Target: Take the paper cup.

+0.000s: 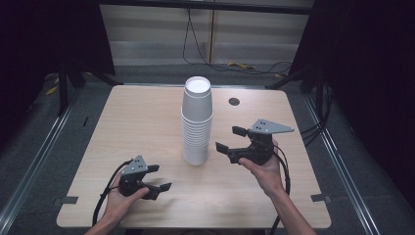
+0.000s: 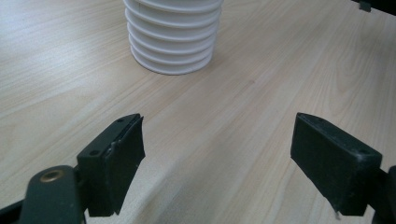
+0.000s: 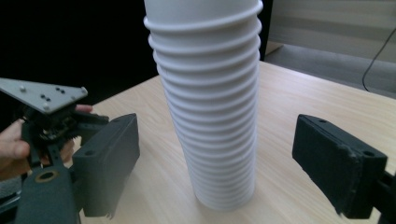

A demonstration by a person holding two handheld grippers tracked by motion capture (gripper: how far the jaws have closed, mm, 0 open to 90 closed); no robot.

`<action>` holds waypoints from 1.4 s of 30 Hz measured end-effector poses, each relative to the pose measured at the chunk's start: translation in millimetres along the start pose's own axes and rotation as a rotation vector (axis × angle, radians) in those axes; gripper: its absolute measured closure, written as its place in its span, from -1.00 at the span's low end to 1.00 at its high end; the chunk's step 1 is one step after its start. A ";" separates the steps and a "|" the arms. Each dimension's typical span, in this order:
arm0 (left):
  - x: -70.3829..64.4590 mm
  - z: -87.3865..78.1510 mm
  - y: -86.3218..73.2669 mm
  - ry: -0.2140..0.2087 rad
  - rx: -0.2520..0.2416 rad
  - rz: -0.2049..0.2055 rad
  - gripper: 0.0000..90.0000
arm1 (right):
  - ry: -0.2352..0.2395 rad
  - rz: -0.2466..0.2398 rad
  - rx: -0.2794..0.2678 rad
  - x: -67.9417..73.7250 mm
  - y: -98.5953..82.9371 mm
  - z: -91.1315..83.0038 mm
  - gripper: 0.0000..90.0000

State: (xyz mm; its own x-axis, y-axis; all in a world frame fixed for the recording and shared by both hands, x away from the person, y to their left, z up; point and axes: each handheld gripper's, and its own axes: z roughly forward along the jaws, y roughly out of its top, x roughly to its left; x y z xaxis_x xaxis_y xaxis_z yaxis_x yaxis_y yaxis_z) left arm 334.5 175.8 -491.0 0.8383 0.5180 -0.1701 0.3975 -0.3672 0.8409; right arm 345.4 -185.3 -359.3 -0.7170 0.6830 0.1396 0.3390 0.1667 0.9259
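That stack of white paper cups looks light, thin-walled and tippy, so I'd pinch gently below a rim. Right gripper and left gripper are both spread wide, holding nothing.

Your left gripper sits low, near the table, in front and to the left of the cup stack, with its jaws wide apart and pointing to the stack's base. Your right gripper is raised just to the right of the stack, jaws spread wide, nothing between them.
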 end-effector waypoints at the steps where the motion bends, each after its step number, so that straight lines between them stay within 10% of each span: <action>1: -0.3 0.0 0.0 0.001 0.002 0.001 -0.61 | 0.005 -0.001 0.003 0.7 3.2 1.7 -0.65; 27: -1.3 0.1 -1.3 -0.005 0.020 0.009 -0.61 | 0.083 -0.083 -0.046 2.4 79.5 14.3 -0.60; 42: -1.2 0.1 -1.7 -0.003 0.022 0.010 -0.61 | 0.097 -0.114 0.020 -0.6 105.4 33.5 -0.66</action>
State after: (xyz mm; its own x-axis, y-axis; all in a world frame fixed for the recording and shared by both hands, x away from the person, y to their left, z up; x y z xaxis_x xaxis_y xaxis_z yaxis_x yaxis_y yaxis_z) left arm 332.8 175.8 -492.4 0.8435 0.5117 -0.1634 0.3971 -0.3892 0.8312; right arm 401.9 -144.4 -273.6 -0.8065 0.5873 0.0680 0.2634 0.2540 0.9306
